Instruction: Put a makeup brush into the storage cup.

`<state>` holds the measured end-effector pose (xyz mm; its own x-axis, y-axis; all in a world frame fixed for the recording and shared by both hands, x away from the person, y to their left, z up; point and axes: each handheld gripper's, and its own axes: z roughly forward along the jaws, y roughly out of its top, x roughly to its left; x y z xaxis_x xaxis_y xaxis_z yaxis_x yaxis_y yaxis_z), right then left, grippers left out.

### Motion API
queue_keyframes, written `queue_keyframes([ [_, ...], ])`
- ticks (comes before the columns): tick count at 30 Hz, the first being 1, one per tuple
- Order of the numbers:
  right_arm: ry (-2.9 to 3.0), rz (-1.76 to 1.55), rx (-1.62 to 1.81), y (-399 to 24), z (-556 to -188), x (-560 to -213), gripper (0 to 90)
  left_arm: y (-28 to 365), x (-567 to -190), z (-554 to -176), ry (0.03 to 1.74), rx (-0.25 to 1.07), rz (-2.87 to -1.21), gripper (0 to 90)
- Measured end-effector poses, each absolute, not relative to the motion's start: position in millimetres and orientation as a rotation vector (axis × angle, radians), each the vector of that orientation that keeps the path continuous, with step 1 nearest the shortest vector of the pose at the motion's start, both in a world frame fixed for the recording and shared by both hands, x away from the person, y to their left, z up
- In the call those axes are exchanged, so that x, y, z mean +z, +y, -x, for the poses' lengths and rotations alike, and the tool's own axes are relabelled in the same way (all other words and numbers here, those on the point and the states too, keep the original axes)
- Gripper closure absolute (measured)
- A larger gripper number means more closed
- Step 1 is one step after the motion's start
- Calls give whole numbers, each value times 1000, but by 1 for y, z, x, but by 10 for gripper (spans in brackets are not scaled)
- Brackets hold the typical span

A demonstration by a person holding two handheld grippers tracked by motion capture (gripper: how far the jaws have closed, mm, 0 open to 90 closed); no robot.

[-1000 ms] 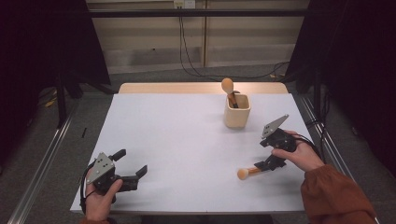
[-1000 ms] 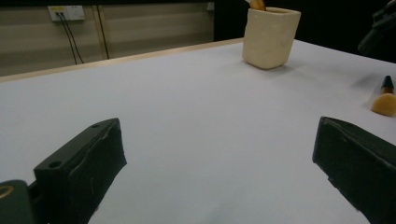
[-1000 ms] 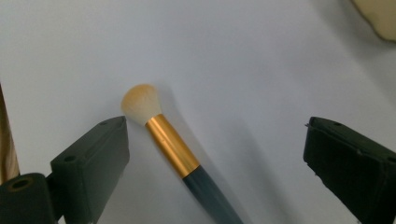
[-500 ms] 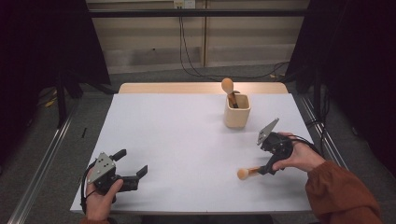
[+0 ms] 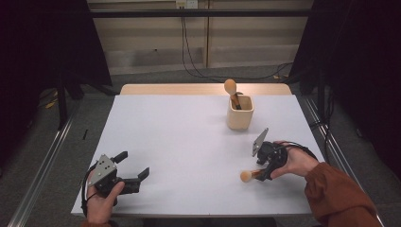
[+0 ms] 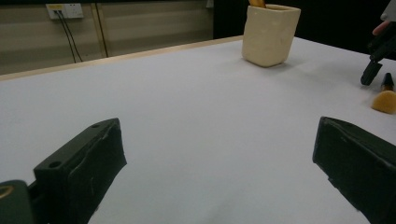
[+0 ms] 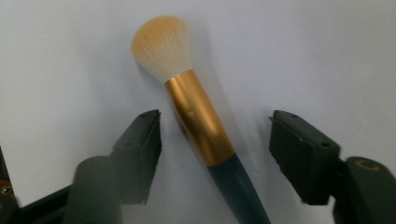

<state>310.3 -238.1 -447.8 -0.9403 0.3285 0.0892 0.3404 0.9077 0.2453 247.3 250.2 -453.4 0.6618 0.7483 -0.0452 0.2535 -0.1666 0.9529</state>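
A makeup brush (image 7: pixel 198 116) with tan bristles, a gold ferrule and a dark handle lies on the white table (image 5: pixel 189 142) at the front right. My right gripper (image 5: pixel 265 171) stands open over it, its jaws on either side of the ferrule and not touching it. The brush's tip (image 5: pixel 245 176) points left in the high view. A cream holder cup (image 5: pixel 240 112) stands at the back right with another brush (image 5: pixel 231 88) upright in it. My left gripper (image 5: pixel 135 170) rests open at the front left with nothing between its jaws.
The left gripper view looks across bare table toward the cup (image 6: pixel 271 32) and the brush tip (image 6: pixel 385 100) beside the other gripper. Black curtains flank the table, and cables run down the back wall. A metal rail lies along each side on the floor.
My right gripper has moved left and down over the brush, so that its open jaws now straddle the ferrule. The left gripper has stayed put.
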Motion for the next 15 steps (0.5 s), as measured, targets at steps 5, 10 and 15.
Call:
queue_keyframes([
  [5,-3071,454,-360,-232,-305,-450,443,250,-453,-247,813,536,-1732,21],
  [10,-3085,446,-346,-230,-302,-451,480,249,-454,-249,808,536,-1738,21],
  [15,-3071,450,-329,-229,-302,-450,560,250,-454,-248,816,535,-1733,21],
])
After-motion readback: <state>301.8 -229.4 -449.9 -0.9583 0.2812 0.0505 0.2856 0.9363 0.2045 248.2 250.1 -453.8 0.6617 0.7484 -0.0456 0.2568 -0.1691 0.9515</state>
